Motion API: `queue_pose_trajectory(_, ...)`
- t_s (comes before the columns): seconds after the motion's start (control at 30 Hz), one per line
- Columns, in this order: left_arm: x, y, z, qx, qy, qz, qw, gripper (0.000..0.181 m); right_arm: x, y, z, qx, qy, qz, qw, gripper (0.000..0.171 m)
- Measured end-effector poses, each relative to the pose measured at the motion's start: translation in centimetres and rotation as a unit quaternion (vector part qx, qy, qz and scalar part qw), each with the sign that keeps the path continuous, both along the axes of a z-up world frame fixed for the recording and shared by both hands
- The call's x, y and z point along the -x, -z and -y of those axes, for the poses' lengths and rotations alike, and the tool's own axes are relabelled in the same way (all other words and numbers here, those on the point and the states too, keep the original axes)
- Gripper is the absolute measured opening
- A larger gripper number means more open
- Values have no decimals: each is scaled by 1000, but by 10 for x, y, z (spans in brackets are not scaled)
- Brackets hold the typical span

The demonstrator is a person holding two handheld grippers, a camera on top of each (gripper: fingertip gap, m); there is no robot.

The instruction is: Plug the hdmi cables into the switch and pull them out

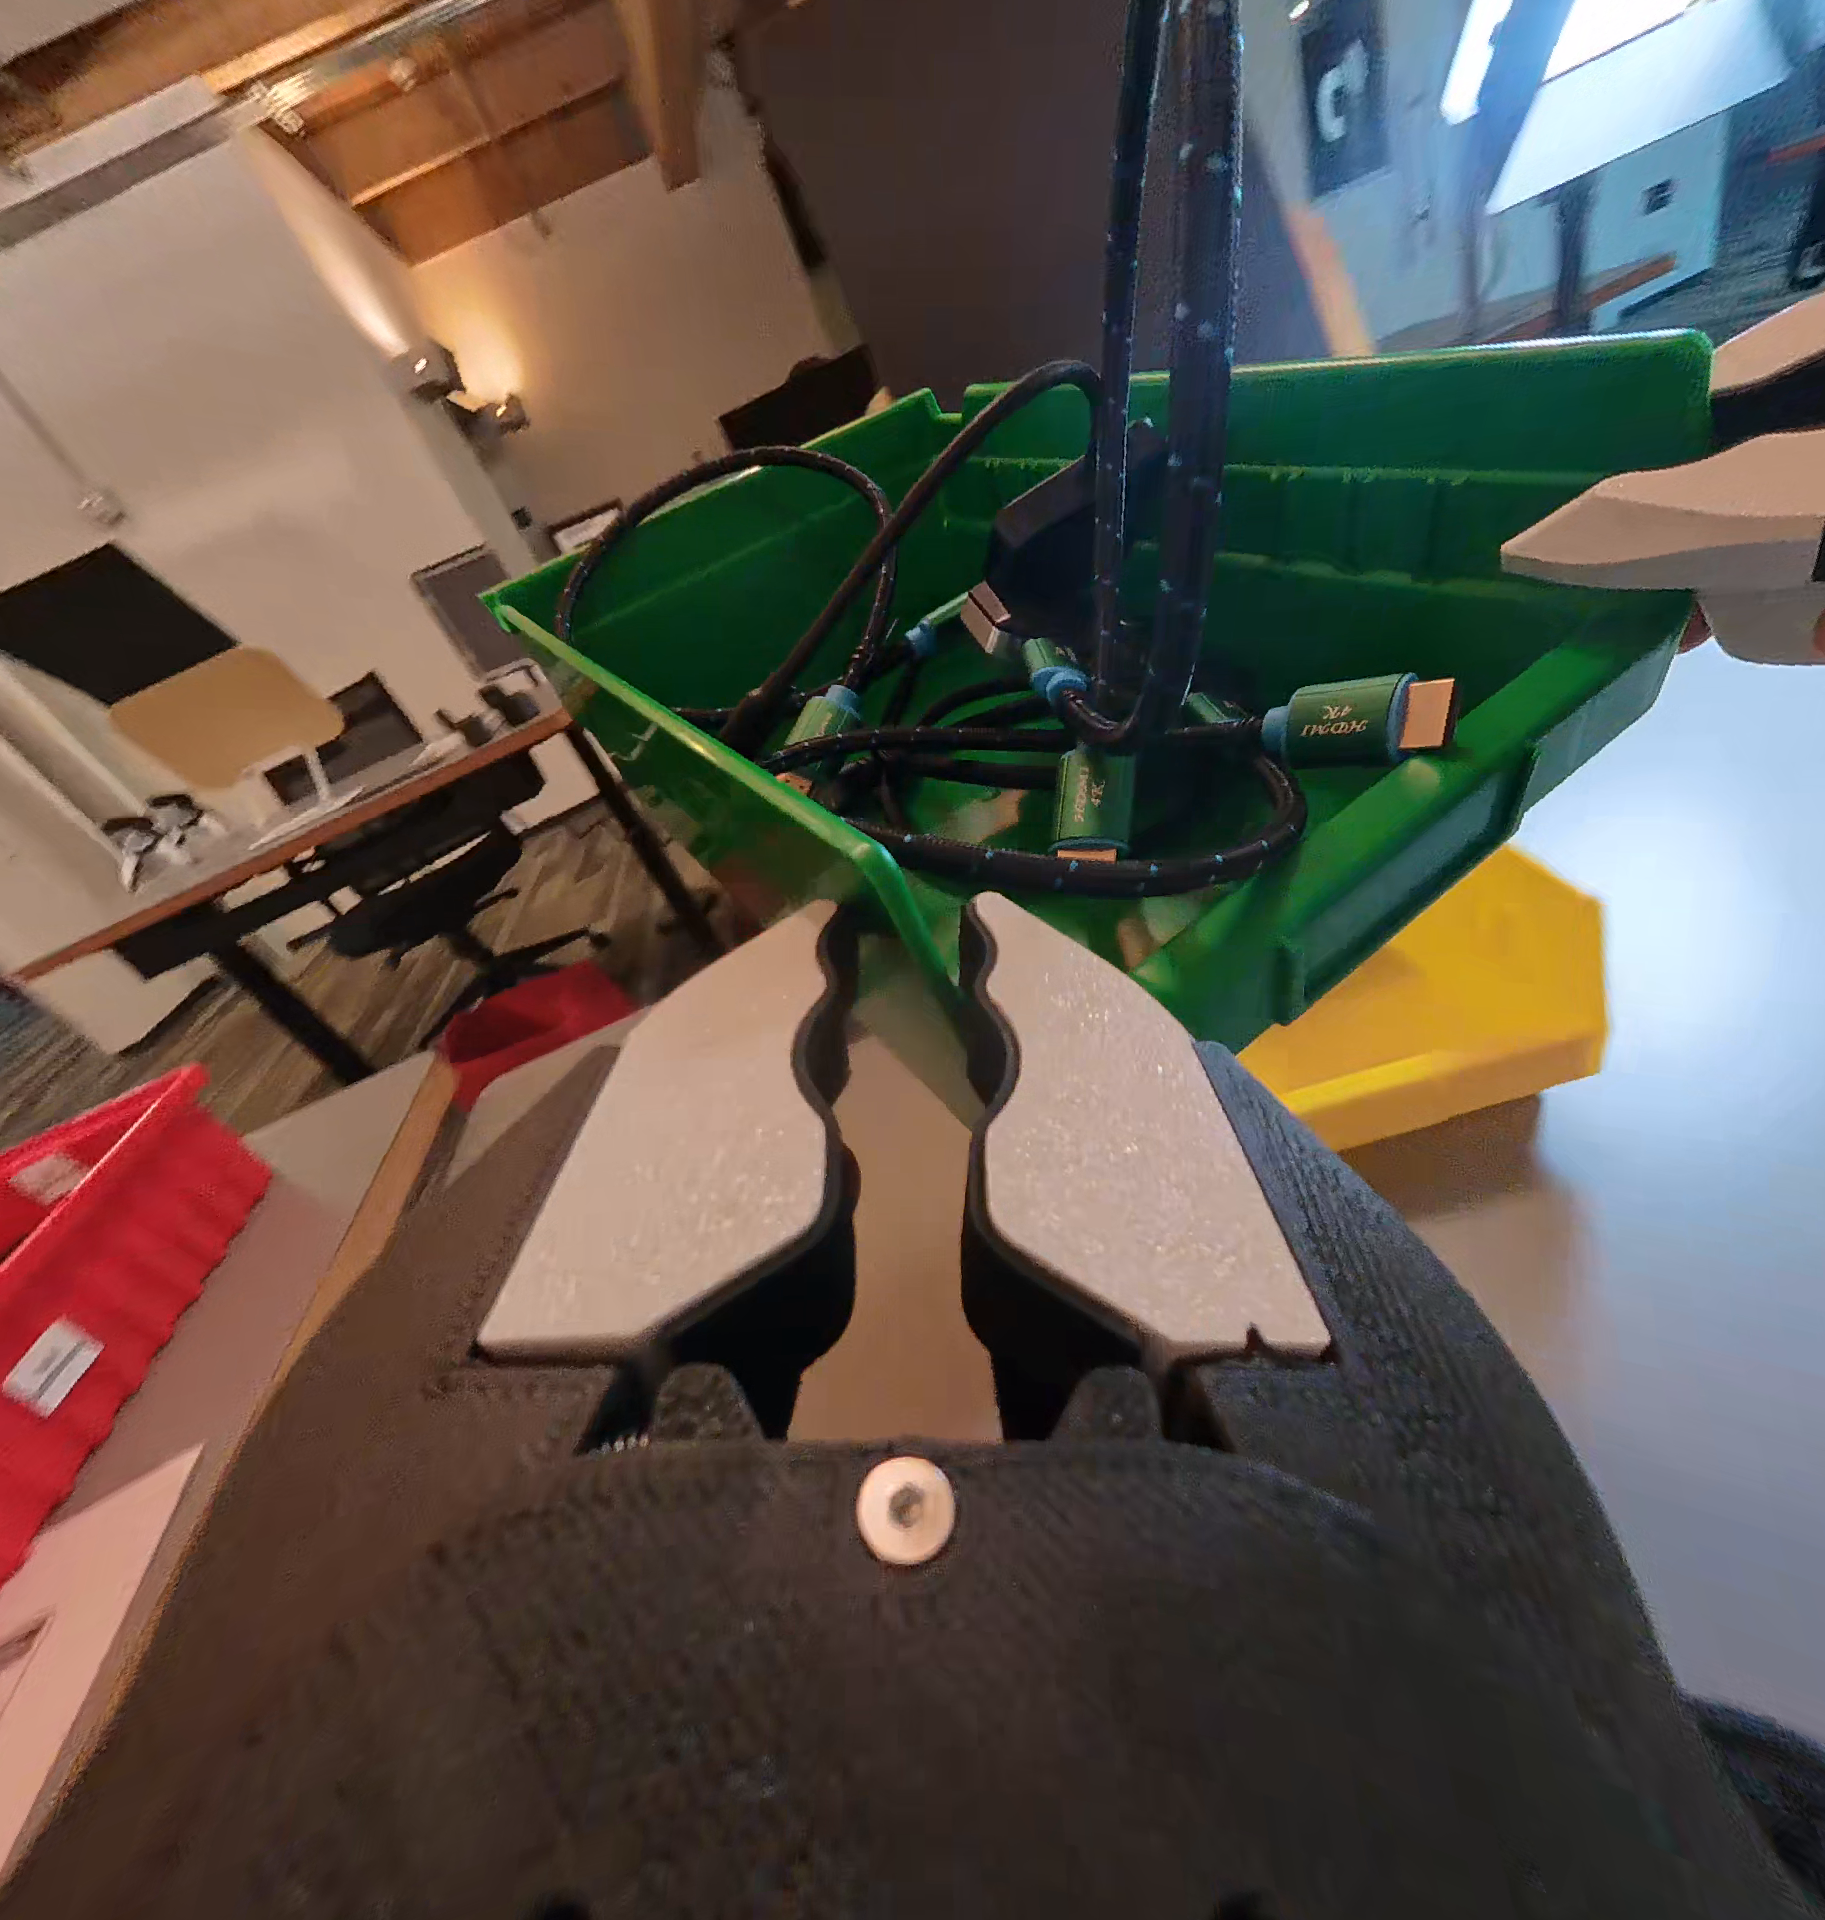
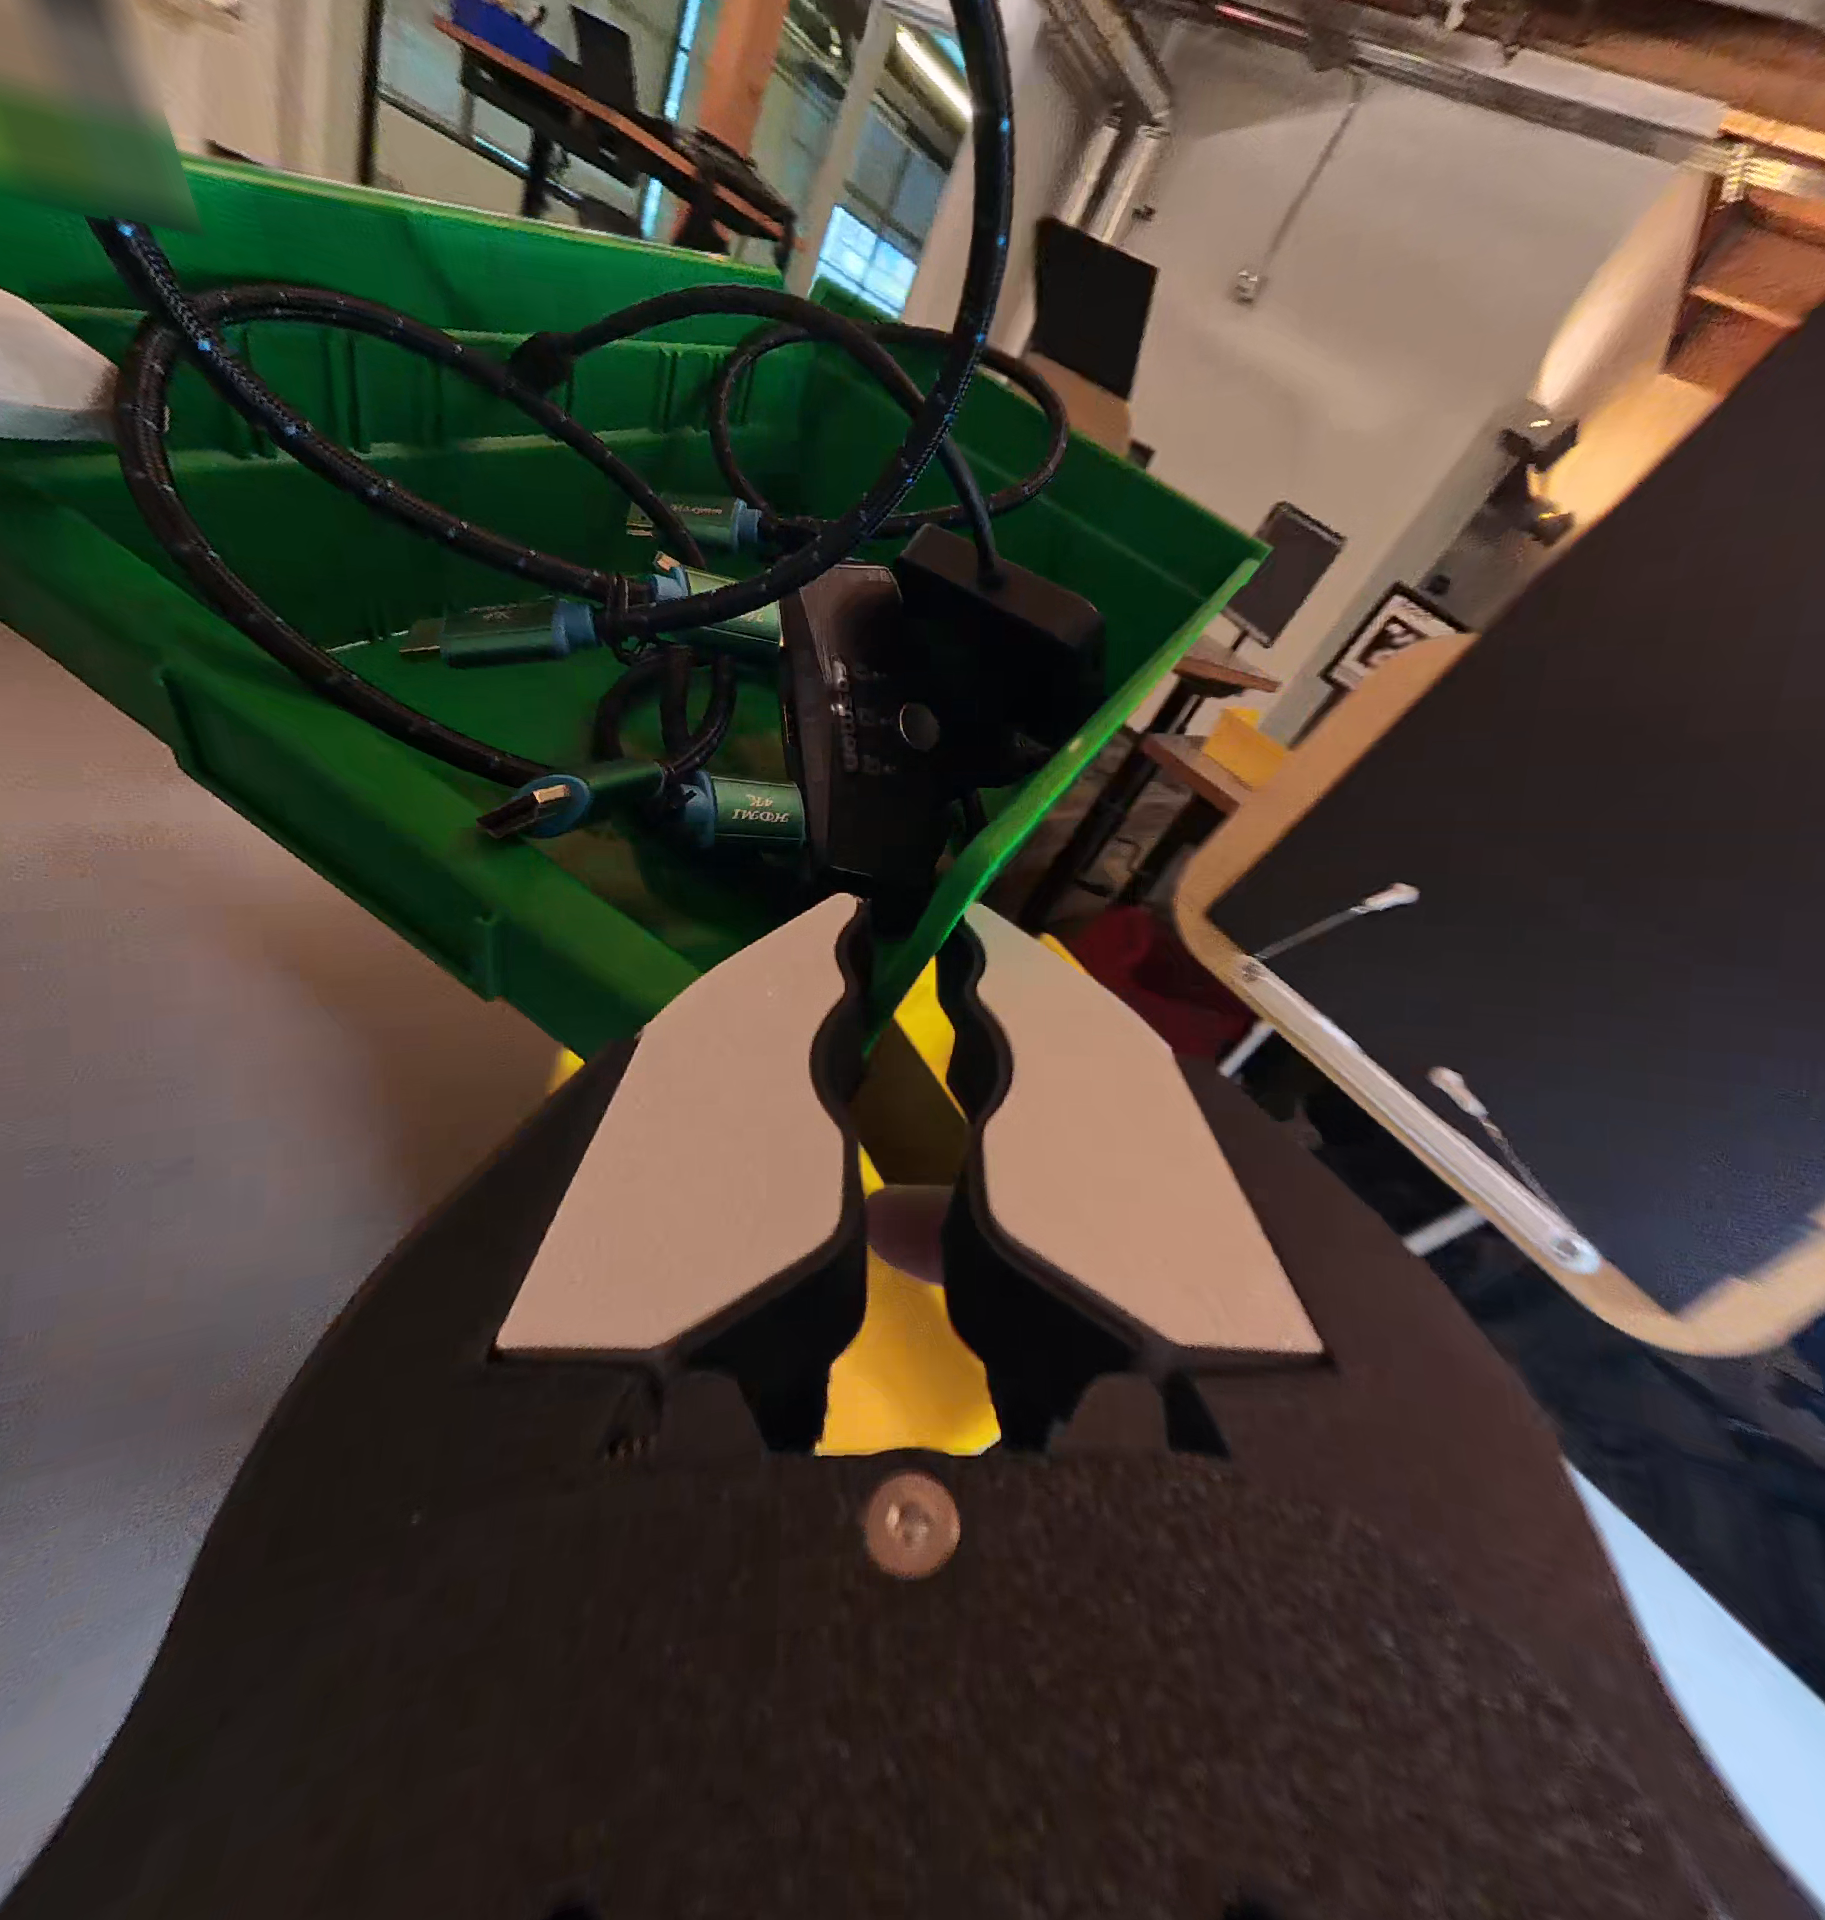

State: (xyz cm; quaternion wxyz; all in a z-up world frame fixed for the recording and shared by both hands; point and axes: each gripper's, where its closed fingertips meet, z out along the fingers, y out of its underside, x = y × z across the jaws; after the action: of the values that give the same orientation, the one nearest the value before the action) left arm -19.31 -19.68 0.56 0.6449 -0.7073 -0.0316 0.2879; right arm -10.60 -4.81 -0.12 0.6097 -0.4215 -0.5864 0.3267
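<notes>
Both tools pinch a tilted green bin's walls: the left tool (image 1: 903,925) on the thin wall (image 1: 700,748) at 12 o'clock, the right tool (image 2: 913,925) on the opposite wall (image 2: 1074,769). Inside, the cables (image 2: 513,634) tangle at 10 o'clock beside the black switch (image 2: 887,717). A yellow bin (image 1: 1427,997) sits beneath on the tabletop (image 1: 1666,1299).

Green bin (image 1: 1355,520) ahead of claw: glossy smooth plastic. HDMI cables (image 2: 347,468): black braided cloth sheath, blue flecks; plug shells (image 1: 1344,720) satin metallic green, gold tips. Switch (image 2: 887,717): matt black plastic. Tabletop (image 1: 1666,1299): smooth, semi-gloss.
</notes>
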Motion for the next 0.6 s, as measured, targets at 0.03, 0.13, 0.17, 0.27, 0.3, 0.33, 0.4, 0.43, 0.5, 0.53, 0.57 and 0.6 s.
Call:
queue_pose_trajectory(0.03,12,4,13,1,-13,5,1000,19,16,6,10,8,-12,4,1000,12)
queue_pose_trajectory(0.13,44,19,47,13,-52,20,998,17,58,31,39,30,-41,22,998,11)
queue_pose_trajectory(0.17,52,26,57,17,-63,27,998,17,69,41,48,37,-49,31,998,11)
queue_pose_trajectory(0.27,73,55,77,31,-85,56,994,17,94,76,64,58,-65,63,994,11)
queue_pose_trajectory(0.3,79,67,79,38,-89,67,993,17,100,90,66,65,-67,78,993,11)
queue_pose_trajectory(0.33,84,81,80,45,-91,78,992,17,104,104,67,72,-67,94,991,12)
queue_pose_trajectory(0.4,94,113,77,67,-95,105,988,16,108,137,63,73,-59,140,986,12)
queue_pose_trajectory(0.43,98,131,73,83,-97,118,985,16,107,155,60,70,-55,167,982,13)
queue_pose_trajectory(0.5,99,160,63,115,-100,111,982,16,104,173,47,38,-23,182,982,15)
queue_pose_trajectory(0.53,96,170,56,129,-96,104,981,16,99,175,39,21,-7,181,983,15)
queue_pose_trajectory(0.57,93,178,48,141,-90,102,981,17,94,177,32,20,2,189,982,15)
queue_pose_trajectory(0.6,90,183,38,146,-79,99,981,22,87,181,26,26,1,207,978,17)
